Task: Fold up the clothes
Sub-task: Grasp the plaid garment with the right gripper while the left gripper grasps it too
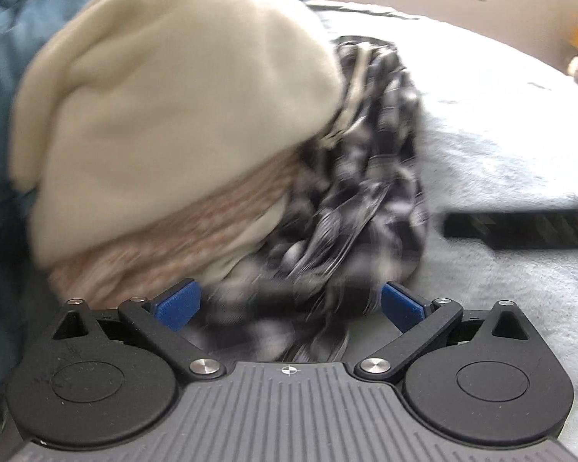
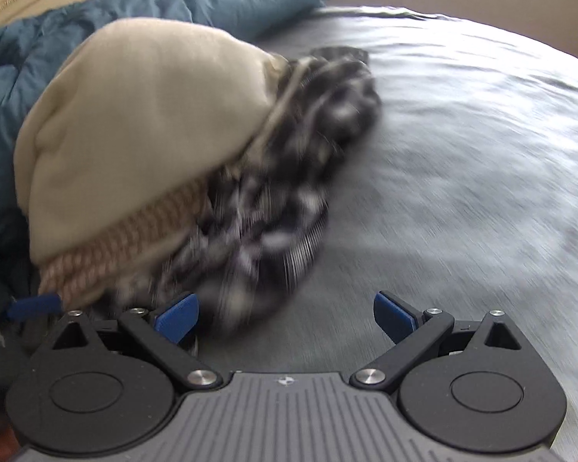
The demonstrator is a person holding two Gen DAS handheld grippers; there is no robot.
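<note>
The grey bed (image 2: 462, 134) is carrying a blue duvet (image 2: 96, 19) along its far-left edge. Against it the cream garment (image 2: 142, 123) is lying over a black-and-white checked one (image 2: 289, 192) (both blurred). My left gripper (image 1: 291, 304) is gaping wide over checked cloth; my right gripper (image 2: 285, 313) is gaping wide beside it.

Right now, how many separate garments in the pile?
3 visible. Cream garment on top; pink-striped knit under its near edge; black-and-white plaid garment beside them on the right, spilling onto the grey bed. More may be hidden underneath; the frames are blurred.
</note>
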